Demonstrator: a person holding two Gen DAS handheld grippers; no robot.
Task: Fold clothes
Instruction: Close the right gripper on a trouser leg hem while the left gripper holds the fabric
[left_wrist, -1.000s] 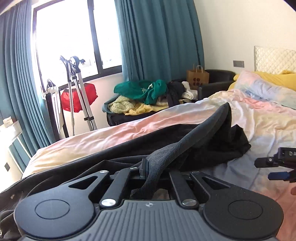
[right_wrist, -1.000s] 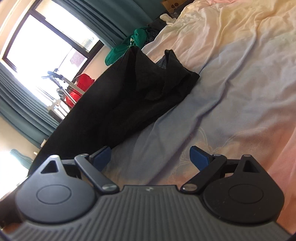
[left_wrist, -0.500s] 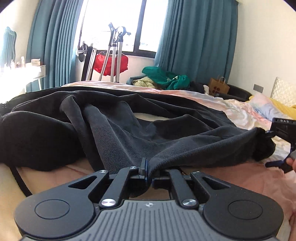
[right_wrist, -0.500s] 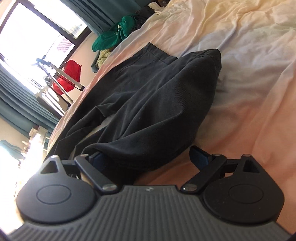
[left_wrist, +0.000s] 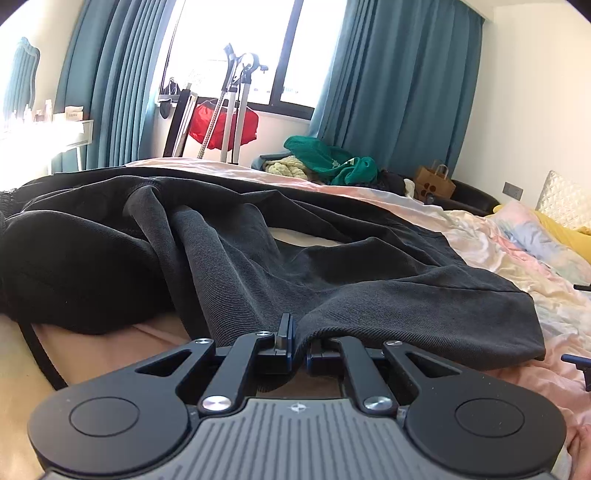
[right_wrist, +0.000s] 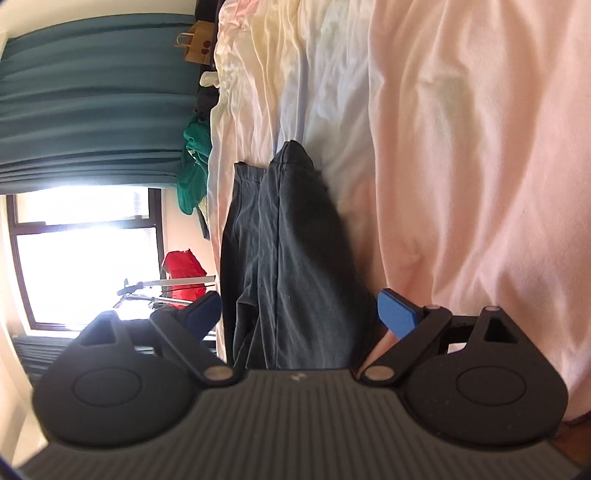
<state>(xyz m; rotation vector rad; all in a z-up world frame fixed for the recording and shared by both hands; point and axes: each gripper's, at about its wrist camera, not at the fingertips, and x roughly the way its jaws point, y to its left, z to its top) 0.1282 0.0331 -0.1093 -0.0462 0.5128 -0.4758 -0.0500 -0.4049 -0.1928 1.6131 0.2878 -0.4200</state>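
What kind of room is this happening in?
A bedroom, most likely: a bed with rumpled pastel sheets, teal curtains beside a bright window, and a pile of clothes beyond the bed.

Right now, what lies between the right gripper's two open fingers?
In the right wrist view, the dark garment runs between the right gripper's spread fingers, lying on the pink bedsheet; neither pad presses it.

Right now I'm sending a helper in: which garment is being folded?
On the bed's pastel sheet lies the dark grey trousers, spread toward the window. The left gripper pinches their near edge; the other clothes are piled beyond the bed.
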